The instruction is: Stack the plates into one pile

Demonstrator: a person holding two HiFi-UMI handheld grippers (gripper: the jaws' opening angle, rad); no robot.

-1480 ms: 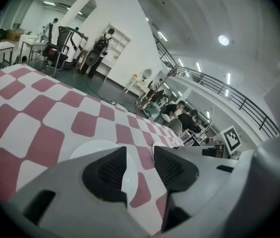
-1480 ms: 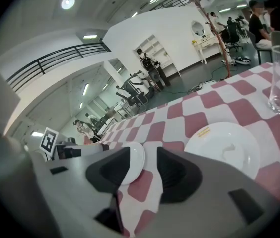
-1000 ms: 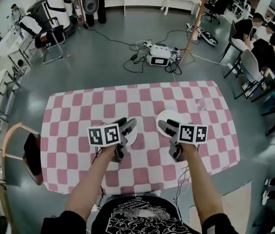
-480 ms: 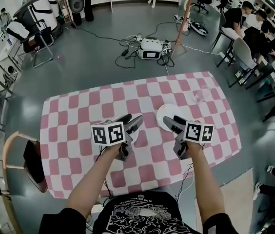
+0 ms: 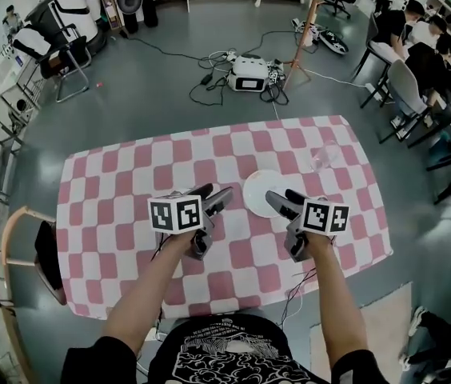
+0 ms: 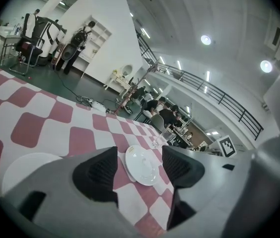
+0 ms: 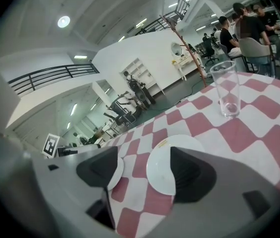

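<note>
A white plate (image 5: 262,190) lies on the pink-checked table (image 5: 113,190); the left gripper view also shows this plate (image 6: 142,165), beyond the jaws. A second white plate (image 6: 26,167) lies under and left of my left gripper (image 5: 213,194), and shows in the right gripper view as the plate (image 7: 116,175) behind the left jaw. My right gripper (image 5: 283,198) hovers at the near right rim of the first plate (image 7: 165,172). The jaws of both grippers are opening, with nothing pressed between them.
An empty clear glass (image 5: 327,157) stands on the table at the far right, and the same glass (image 7: 226,88) shows in the right gripper view. A wooden chair (image 5: 25,246) stands off the table's left edge. Cables and a device (image 5: 249,72) lie on the floor beyond; people sit at desks on the right.
Both grippers' jaws stand wider than before. The hands have shifted across the table, and the right plate shows more fully ahead of the right gripper.
</note>
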